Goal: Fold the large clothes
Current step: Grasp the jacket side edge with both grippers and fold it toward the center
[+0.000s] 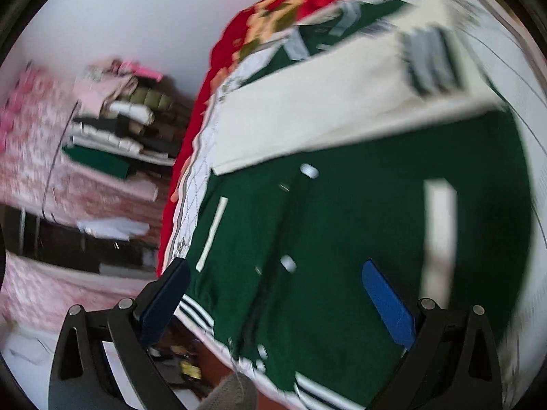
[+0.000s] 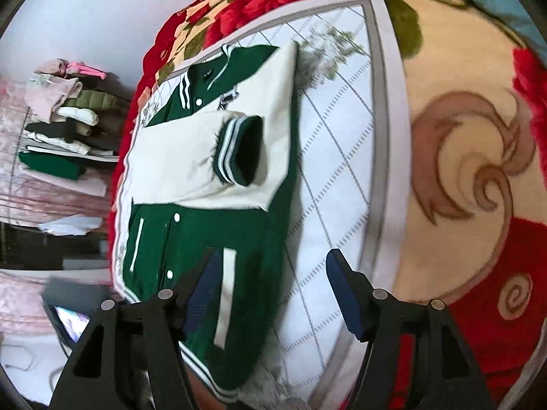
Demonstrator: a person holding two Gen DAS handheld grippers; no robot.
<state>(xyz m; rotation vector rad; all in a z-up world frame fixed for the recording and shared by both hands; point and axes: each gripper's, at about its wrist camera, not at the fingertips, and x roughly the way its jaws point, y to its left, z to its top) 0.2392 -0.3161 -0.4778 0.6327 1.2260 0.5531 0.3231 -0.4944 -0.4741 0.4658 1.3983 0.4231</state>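
A green varsity jacket (image 2: 191,239) with cream sleeves lies flat on a white quilted mat (image 2: 335,157) on the bed. Both cream sleeves (image 2: 177,160) are folded across its chest, one striped cuff (image 2: 239,150) on top. My right gripper (image 2: 270,266) is open and empty above the jacket's right hem edge and the mat. In the left wrist view the jacket (image 1: 342,239) fills the frame, blurred. My left gripper (image 1: 273,273) is open and empty above the jacket's lower front, near the striped hem (image 1: 198,311).
A red floral blanket (image 2: 478,171) covers the bed under the mat. A stack of folded clothes (image 2: 65,126) sits at the left on a pink patterned surface (image 1: 30,157). A white wall (image 2: 102,17) is behind. The bed's edge drops off at the left.
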